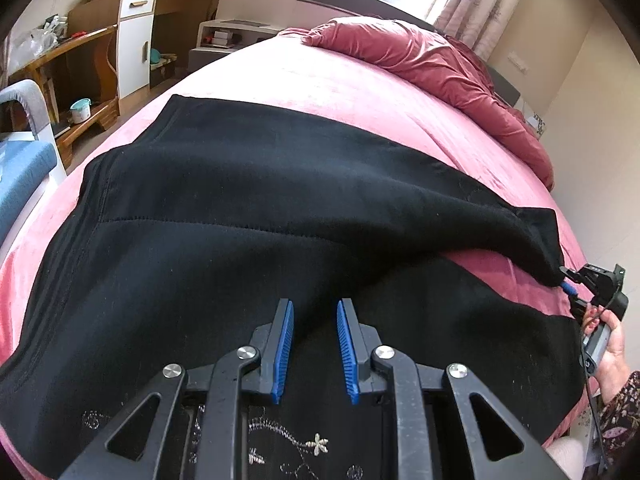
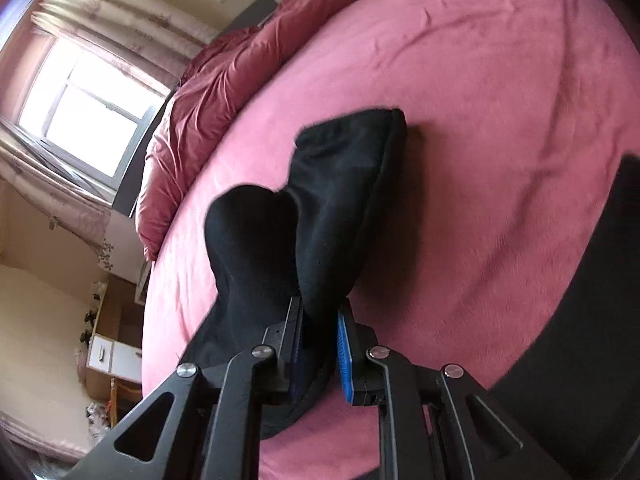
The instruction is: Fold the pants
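Black pants (image 1: 248, 216) lie spread across a pink bed (image 1: 304, 80), waist to the left, with embroidered trim near my camera. My left gripper (image 1: 315, 312) hovers open and empty just above the near leg. My right gripper (image 2: 320, 312) is shut on the hem end of the far pant leg (image 2: 340, 184) and holds it lifted above the bed. In the left wrist view the right gripper (image 1: 568, 282) shows at the right edge, pinching that leg's end.
A crumpled red duvet (image 1: 432, 64) lies along the far side of the bed. A wooden desk with a white cabinet (image 1: 136, 40) stands to the left, a blue-cushioned chair (image 1: 20, 168) beside the bed, a window (image 2: 84, 108) behind.
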Demonstrator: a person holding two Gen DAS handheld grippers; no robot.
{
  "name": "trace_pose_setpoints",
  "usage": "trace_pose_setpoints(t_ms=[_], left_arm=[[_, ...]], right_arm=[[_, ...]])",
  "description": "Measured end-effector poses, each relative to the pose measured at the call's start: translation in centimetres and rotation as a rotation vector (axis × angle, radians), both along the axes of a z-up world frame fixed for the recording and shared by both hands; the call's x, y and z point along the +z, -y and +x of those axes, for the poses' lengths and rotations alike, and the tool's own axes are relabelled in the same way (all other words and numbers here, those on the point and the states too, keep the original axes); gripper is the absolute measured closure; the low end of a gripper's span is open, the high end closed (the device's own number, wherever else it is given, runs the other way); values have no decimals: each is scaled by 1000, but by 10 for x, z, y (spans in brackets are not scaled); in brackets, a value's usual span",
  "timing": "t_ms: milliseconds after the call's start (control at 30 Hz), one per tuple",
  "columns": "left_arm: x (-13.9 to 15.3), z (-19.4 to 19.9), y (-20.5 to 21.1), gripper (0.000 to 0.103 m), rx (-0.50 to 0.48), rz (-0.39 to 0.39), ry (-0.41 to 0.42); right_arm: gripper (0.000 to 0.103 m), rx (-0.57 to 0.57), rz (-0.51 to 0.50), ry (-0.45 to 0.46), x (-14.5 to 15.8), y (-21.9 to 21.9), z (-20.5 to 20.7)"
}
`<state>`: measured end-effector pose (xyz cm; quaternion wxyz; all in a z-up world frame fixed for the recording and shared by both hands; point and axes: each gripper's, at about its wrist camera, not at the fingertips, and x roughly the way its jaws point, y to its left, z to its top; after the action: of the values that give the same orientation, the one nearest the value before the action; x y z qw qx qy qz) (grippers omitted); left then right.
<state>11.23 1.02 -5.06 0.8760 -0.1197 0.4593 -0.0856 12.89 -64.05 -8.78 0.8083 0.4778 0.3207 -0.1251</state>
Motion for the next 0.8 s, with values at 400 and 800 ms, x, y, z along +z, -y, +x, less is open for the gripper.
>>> trace_pose_setpoints(t_ms=[400, 800], left_arm=[[4, 0, 5, 80, -5, 30, -5], [8, 2, -2, 80, -25, 9, -20]], right_arm=[[88, -80, 25, 12, -1, 43, 27], [83, -108, -15, -65, 3, 46, -35]])
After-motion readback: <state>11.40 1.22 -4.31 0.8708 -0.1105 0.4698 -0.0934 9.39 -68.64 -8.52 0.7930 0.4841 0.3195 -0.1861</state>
